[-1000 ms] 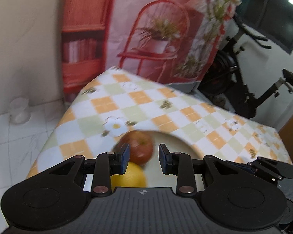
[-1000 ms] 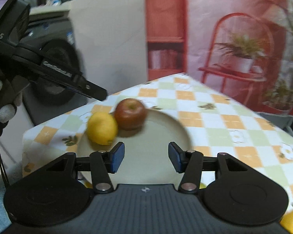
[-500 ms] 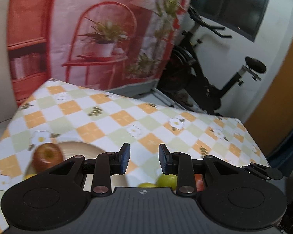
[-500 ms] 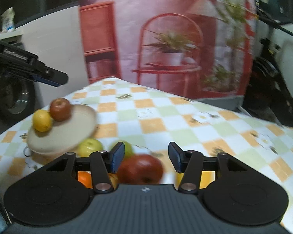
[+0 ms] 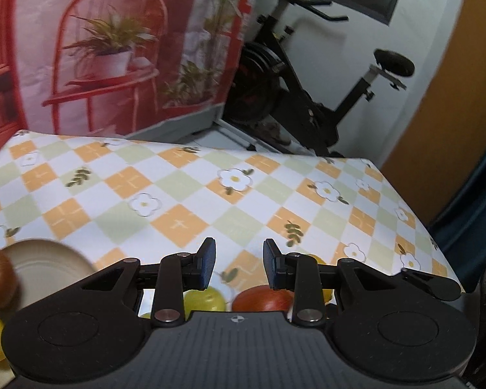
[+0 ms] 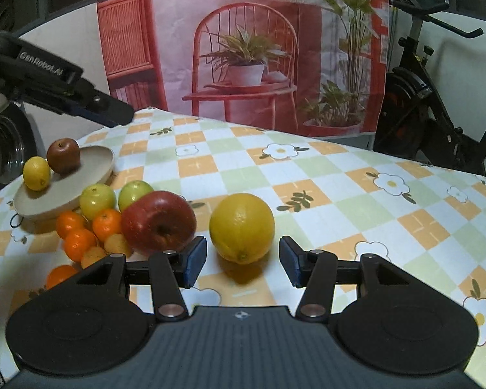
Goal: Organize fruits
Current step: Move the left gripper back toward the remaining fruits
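Observation:
A beige plate at the table's left holds a small red apple and a small lemon. Beside it lie two green apples, several small oranges, a big red apple and a big lemon. My right gripper is open and empty, its fingers just in front of the big lemon. My left gripper is open and empty above the pile; it shows a green apple, the red apple and the plate.
The table has a checked flower cloth. A red printed backdrop hangs behind it. An exercise bike stands past the far right edge. The left gripper's arm reaches over the plate in the right wrist view.
Both grippers have swung right, away from the plate and towards the fruit pile. The right gripper has come down close to the big lemon. Both stayed open.

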A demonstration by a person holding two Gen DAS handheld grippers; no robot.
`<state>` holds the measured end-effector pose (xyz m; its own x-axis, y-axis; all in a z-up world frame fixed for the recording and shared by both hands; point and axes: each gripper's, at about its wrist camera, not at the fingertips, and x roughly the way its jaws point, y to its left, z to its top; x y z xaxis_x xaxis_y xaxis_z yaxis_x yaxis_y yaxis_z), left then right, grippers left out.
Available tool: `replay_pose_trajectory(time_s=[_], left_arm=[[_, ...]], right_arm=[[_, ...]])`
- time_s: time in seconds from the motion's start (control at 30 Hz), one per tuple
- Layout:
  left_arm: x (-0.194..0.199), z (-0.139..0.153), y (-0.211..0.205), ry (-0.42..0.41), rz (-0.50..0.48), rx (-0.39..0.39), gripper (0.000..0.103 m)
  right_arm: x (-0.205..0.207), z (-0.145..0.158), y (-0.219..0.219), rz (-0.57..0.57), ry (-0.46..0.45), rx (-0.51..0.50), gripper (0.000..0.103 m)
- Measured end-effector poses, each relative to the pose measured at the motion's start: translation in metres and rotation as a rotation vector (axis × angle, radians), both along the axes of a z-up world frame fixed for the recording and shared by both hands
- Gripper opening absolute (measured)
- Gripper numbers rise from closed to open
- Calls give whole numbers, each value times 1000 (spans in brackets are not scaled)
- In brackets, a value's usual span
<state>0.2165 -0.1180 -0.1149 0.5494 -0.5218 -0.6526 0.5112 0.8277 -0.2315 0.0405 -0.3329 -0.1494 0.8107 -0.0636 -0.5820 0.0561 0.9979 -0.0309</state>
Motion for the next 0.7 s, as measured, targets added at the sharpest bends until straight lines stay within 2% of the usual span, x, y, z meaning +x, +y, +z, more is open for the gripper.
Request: replay_pose_trajectory(time_s=[0.23,0.7], left_arm=[[5,-13,-25,37,-54,8,34],[13,-22,-39,74,-87,18,34]], right_arm=[[10,-6,-2,27,8,1,54],[27,-12,-10,39,23,7,56]])
